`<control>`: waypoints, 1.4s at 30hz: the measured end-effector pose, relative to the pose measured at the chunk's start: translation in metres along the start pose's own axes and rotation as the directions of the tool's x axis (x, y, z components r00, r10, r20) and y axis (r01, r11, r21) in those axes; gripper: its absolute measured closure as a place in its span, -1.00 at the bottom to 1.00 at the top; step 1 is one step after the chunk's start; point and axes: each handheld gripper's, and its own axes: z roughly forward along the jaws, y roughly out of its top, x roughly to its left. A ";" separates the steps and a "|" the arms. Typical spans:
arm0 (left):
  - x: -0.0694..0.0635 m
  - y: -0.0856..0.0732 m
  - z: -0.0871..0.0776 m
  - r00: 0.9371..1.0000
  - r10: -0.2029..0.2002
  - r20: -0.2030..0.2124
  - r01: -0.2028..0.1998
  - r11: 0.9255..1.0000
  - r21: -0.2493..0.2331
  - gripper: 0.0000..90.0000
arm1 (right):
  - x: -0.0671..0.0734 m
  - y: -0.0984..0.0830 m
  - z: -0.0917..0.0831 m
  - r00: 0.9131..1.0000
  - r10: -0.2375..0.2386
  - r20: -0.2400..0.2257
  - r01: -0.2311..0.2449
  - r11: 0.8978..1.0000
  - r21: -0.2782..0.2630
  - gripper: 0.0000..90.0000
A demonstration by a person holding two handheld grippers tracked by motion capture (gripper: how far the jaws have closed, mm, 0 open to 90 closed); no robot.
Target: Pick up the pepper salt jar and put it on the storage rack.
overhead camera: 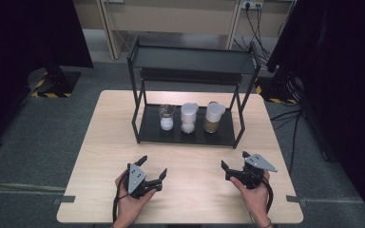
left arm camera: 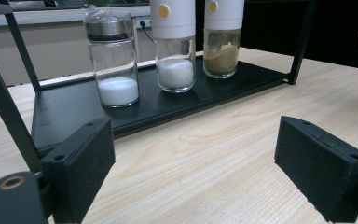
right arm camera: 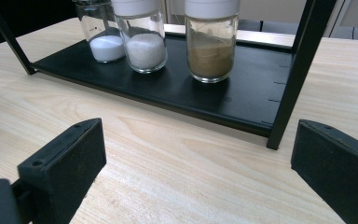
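Three glass jars stand in a row on the bottom shelf of a black two-tier rack [overhead camera: 190, 137]. The left jar [overhead camera: 166, 117] has a clear and metal lid and holds white powder [left arm camera: 117, 91]. A white-capped jar in the middle [overhead camera: 188, 118] holds white grains [left arm camera: 176, 73]. To its right, another white-capped jar [overhead camera: 213, 117] holds brown powder [right arm camera: 211, 58]. My left gripper [overhead camera: 153, 166] rests open on the table, in front of the rack. On the near right my right gripper [overhead camera: 235, 159] is also open. Both hold nothing.
The rack's top shelf [overhead camera: 194, 59] is bare and overhangs the jars. Its black corner posts [right arm camera: 294, 70] stand between the grippers and the shelf. Light wood table [overhead camera: 190, 190] stretches around the hands. Dark curtains and cables flank the table.
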 end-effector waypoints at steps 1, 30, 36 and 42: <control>0.000 0.000 0.000 1.000 0.001 0.000 -0.001 1.000 0.000 -0.74 | 0.000 0.000 -0.001 1.000 0.001 0.000 -0.001 1.000 0.000 -0.92; -0.001 0.000 0.000 1.000 0.001 0.002 -0.001 1.000 -0.001 -0.74 | -0.008 -0.015 -0.019 1.000 0.018 0.026 -0.018 1.000 -0.002 -0.92; -0.001 0.000 0.000 1.000 0.001 0.002 -0.001 1.000 -0.001 -0.74 | -0.010 -0.018 -0.022 0.999 0.019 0.030 -0.018 1.000 -0.004 -0.92; -0.001 0.000 0.000 1.000 0.002 0.001 -0.002 1.000 -0.001 -0.74 | -0.011 -0.021 -0.025 0.999 0.022 0.033 -0.022 1.000 -0.006 -0.92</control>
